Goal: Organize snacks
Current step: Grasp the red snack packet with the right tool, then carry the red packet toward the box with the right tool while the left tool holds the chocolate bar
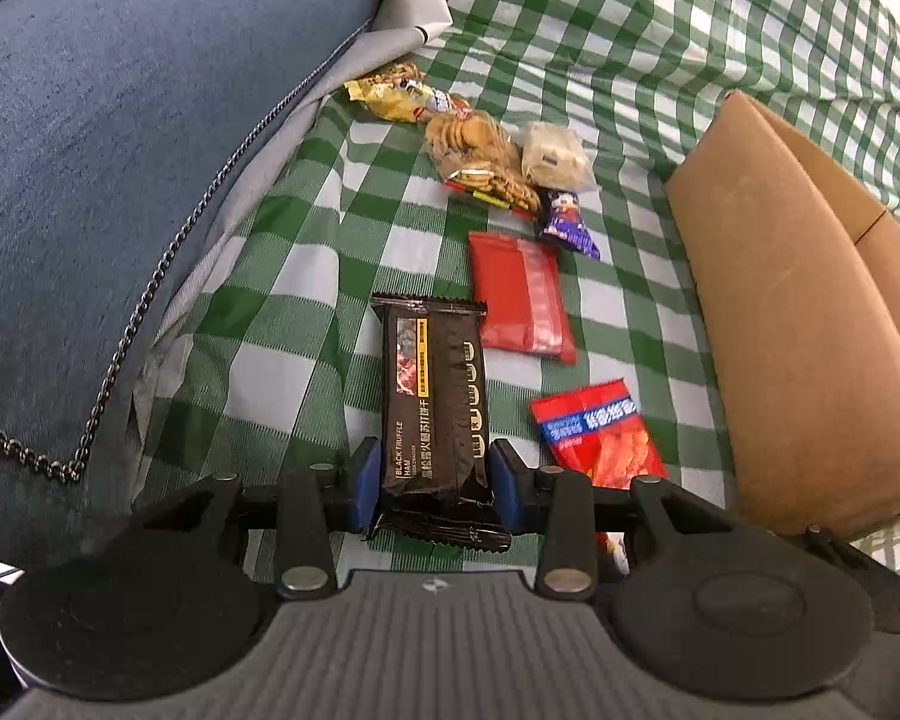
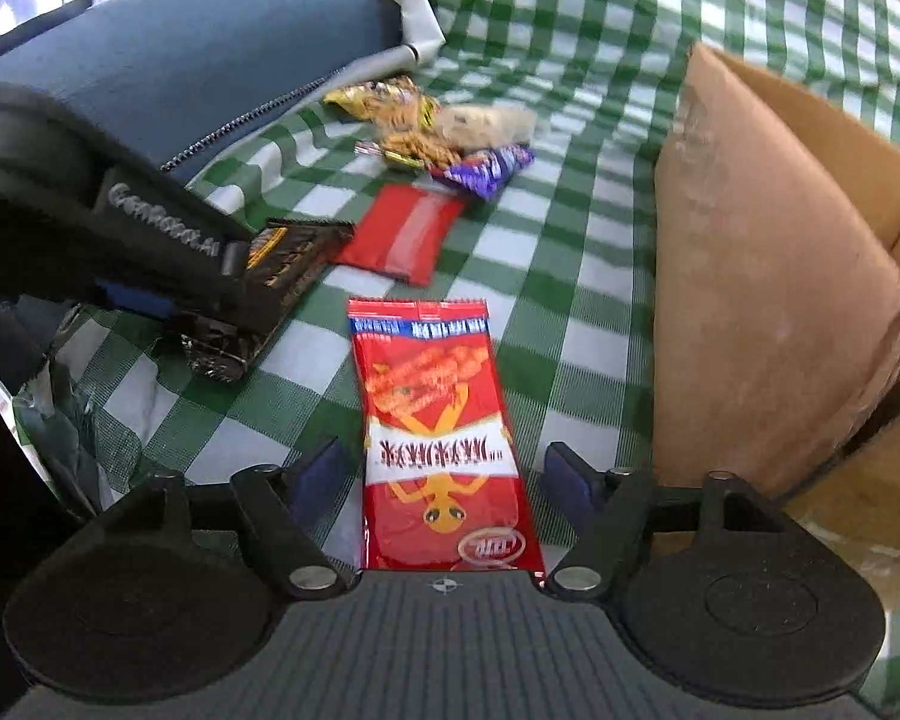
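Observation:
My left gripper [image 1: 433, 483] is shut on the near end of a black truffle cracker pack [image 1: 435, 396], its blue pads pressing both sides. That pack and gripper show at the left of the right wrist view [image 2: 282, 276]. My right gripper [image 2: 444, 474] is open, its fingers on either side of a red snack pack with an orange figure [image 2: 444, 432] lying on the checked cloth; the pads do not touch it. That pack also shows in the left wrist view [image 1: 600, 432]. A cardboard box [image 1: 810, 312] [image 2: 780, 300] stands open at the right.
Further back lie a plain red pouch [image 1: 519, 294] [image 2: 405, 234], a purple packet [image 1: 567, 222] [image 2: 489, 168], a cookie bag [image 1: 480, 159], a pale wrapped snack [image 1: 555, 156] and a yellow packet [image 1: 390, 93]. A blue cushion with a zipper [image 1: 120, 150] rises at the left.

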